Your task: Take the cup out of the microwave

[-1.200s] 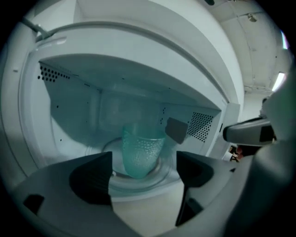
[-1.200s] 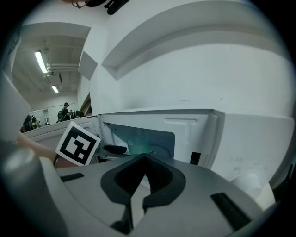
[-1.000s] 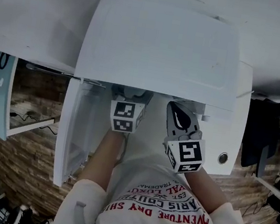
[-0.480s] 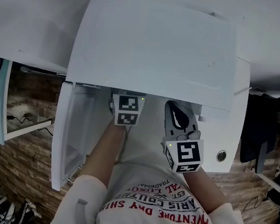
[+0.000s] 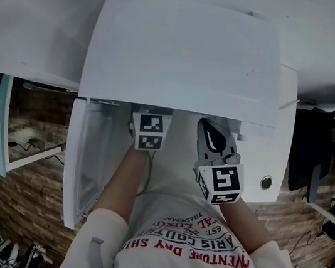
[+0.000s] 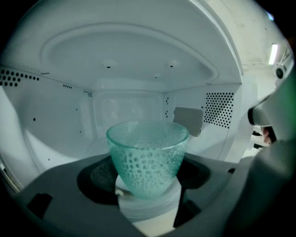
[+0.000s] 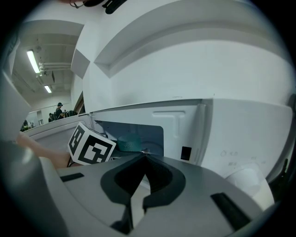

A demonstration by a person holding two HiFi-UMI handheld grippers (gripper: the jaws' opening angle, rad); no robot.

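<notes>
A green dimpled glass cup [image 6: 147, 157] stands upright in the middle of the white microwave [image 5: 186, 57] cavity. My left gripper [image 6: 148, 163] reaches inside, and its jaws are closing with the cup between them. I see no firm press on the glass. In the head view only its marker cube [image 5: 149, 132] shows under the oven's top edge. My right gripper [image 5: 210, 128] is shut and empty, held outside in front of the control panel. The cup [image 7: 129, 144] also peeks out behind the left gripper's cube [image 7: 91, 146] in the right gripper view.
The microwave door [image 5: 83, 161] hangs open to the left. A round knob [image 5: 266, 181] sits on the panel at the right. The cavity walls and ceiling [image 6: 129, 51] close in round the left gripper. Wooden flooring and furniture lie below on both sides.
My left gripper has edged a little deeper into the oven. The right gripper has stayed where it was.
</notes>
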